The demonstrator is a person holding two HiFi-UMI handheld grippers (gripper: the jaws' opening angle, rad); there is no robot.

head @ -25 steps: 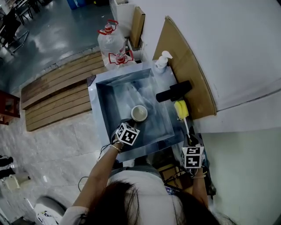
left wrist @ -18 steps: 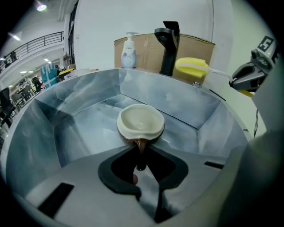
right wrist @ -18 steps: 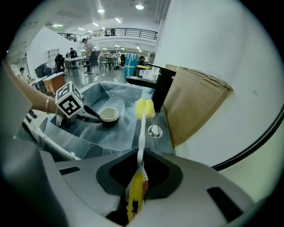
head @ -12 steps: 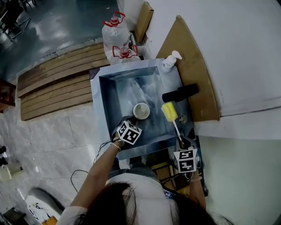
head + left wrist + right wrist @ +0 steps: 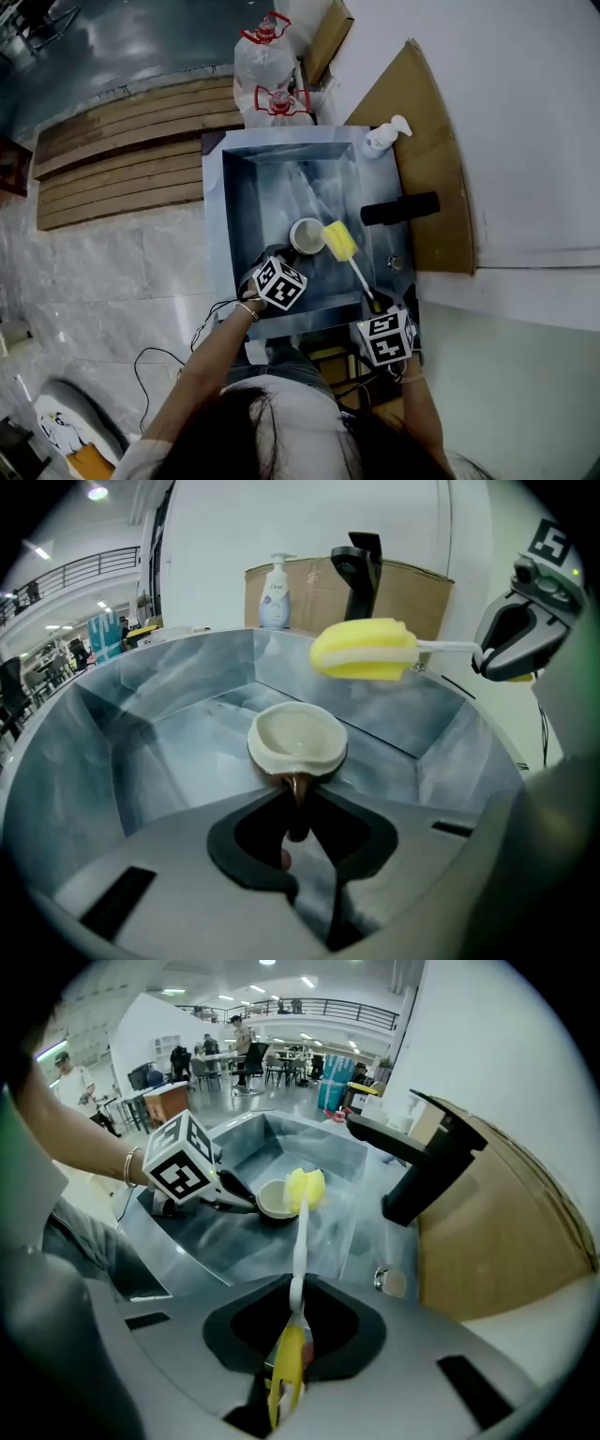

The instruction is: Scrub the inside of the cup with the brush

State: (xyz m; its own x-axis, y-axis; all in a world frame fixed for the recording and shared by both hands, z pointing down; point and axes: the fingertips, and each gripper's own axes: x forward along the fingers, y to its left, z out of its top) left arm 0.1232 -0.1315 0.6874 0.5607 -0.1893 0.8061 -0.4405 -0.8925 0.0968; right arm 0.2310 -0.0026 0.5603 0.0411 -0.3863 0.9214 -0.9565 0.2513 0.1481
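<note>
A cup [image 5: 307, 234] [image 5: 296, 740] [image 5: 272, 1198] with a cream inside and brown outside sits in the steel sink [image 5: 246, 202]. My left gripper [image 5: 265, 270] [image 5: 298, 829] is shut on the cup's brown handle. My right gripper [image 5: 377, 305] [image 5: 292, 1335] is shut on the yellow handle end of a brush. Its white stem leads to a yellow sponge head [image 5: 340, 242] [image 5: 365, 650] [image 5: 305, 1189] that hovers just right of the cup's rim, above the basin.
A black faucet [image 5: 400, 208] [image 5: 422, 1162] reaches over the sink's right side. A soap pump bottle [image 5: 385, 138] [image 5: 274, 593] stands at the far right corner before a cardboard sheet [image 5: 433, 159]. Water jugs [image 5: 268, 70] and wooden planks [image 5: 112, 155] lie beyond the sink.
My right gripper has carried the brush leftward from the sink's right rim by the faucet to just beside the cup. The left gripper and cup have stayed put.
</note>
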